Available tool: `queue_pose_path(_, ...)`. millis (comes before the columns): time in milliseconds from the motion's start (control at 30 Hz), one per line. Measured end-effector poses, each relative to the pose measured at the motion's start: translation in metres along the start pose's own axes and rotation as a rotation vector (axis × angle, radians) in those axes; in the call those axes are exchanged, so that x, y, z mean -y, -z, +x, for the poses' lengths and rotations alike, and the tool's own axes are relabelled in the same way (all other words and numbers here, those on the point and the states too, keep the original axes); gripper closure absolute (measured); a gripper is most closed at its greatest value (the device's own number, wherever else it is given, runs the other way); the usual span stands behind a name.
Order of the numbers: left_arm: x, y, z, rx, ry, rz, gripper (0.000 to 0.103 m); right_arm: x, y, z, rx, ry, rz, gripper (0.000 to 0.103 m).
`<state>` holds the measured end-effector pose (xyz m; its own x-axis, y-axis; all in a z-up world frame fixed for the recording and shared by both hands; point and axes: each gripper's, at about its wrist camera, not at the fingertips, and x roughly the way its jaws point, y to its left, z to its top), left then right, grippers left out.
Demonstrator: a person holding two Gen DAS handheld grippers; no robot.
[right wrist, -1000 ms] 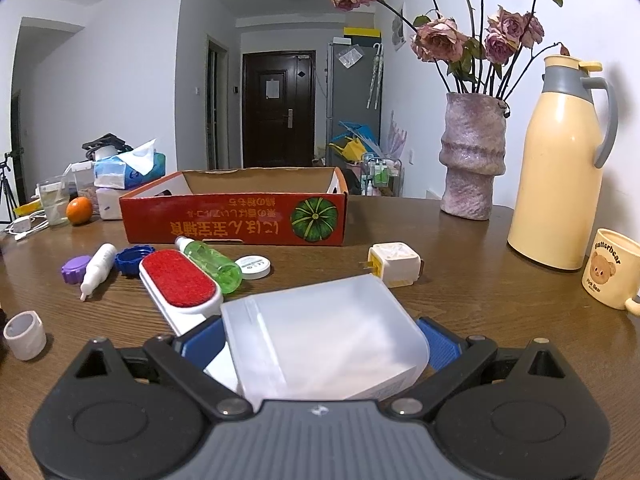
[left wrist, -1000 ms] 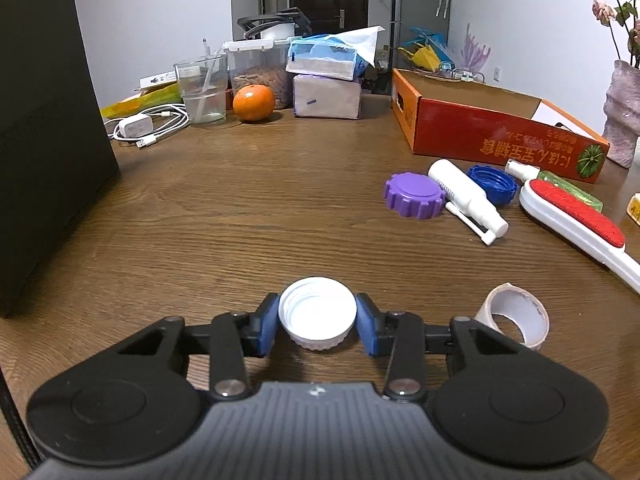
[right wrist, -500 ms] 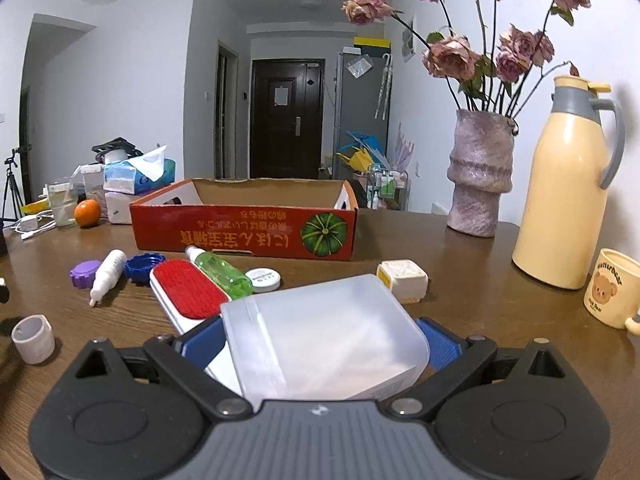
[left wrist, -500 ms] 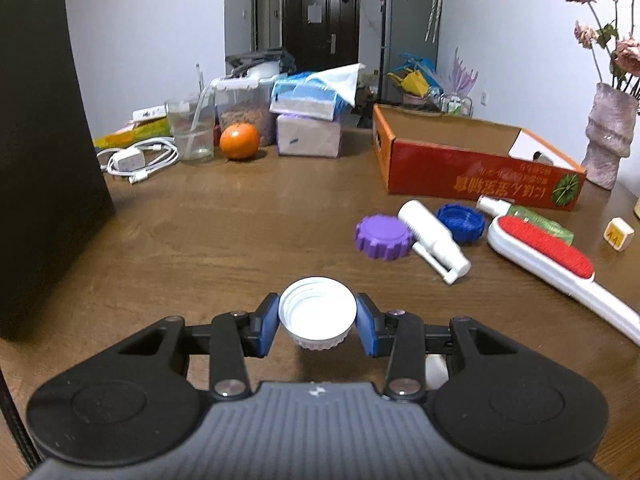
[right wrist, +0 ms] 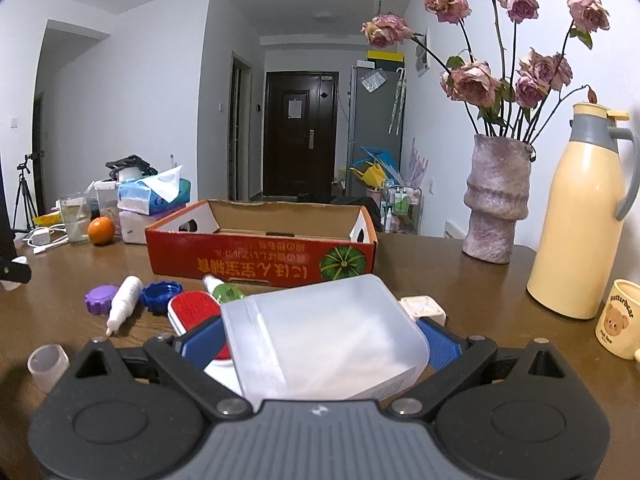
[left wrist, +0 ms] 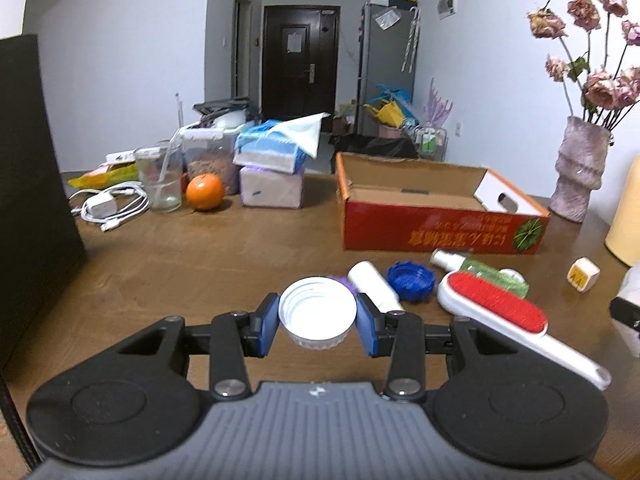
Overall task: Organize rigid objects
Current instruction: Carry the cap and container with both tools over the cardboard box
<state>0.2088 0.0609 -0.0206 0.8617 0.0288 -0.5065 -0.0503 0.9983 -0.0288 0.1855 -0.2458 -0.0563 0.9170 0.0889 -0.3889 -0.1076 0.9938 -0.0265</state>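
We hold a white screw cap (left wrist: 317, 312) in our left gripper (left wrist: 318, 322); its jaws are closed on the cap's two sides, the open threaded side faces up, and the cap hangs above the wooden table (left wrist: 208, 256). Just beyond it a purple lid (right wrist: 100, 299) is mostly hidden in the left wrist view, and beside that lie a white squeeze bottle (left wrist: 374, 286), a blue lid (left wrist: 412, 280), a green spray bottle (left wrist: 480, 270) and a red-faced lint brush (left wrist: 496, 312) with a white handle. Behind this group stands a red cardboard box (left wrist: 440, 232), open at the top, and we see nothing in the part of its inside that shows.

Our right gripper (right wrist: 320, 344) has its jaws set wide and pressed against the sides of a translucent plastic container (right wrist: 324, 336), which is tilted toward the camera. It hides part of the lint brush and of a small white cube (right wrist: 424, 307) behind it. A roll of clear tape (right wrist: 48, 364) stands on the table to the left, apart from the other things. To the right are a stone-coloured vase (right wrist: 496, 208) of dried roses, a cream thermos jug (right wrist: 580, 216) and a bear mug (right wrist: 618, 324). At the far left of the table sit an orange (left wrist: 205, 192), a glass (left wrist: 160, 180) and tissue packs (left wrist: 272, 152).
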Motion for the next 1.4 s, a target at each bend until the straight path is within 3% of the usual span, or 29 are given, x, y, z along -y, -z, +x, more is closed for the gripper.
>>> queue_pose_path(733, 0.054, -0.058, 0.024, 0.094, 0.093, -0.001, 0.062, -0.022, -0.045, 0.031, 0.065, -0.053, 0.019, 0.002)
queue_pose_path(1400, 0.068, -0.101, 0.083, 0.132, 0.072, -0.058, 0.062, -0.030, -0.080, 0.104, 0.073, -0.066, 0.060, 0.003)
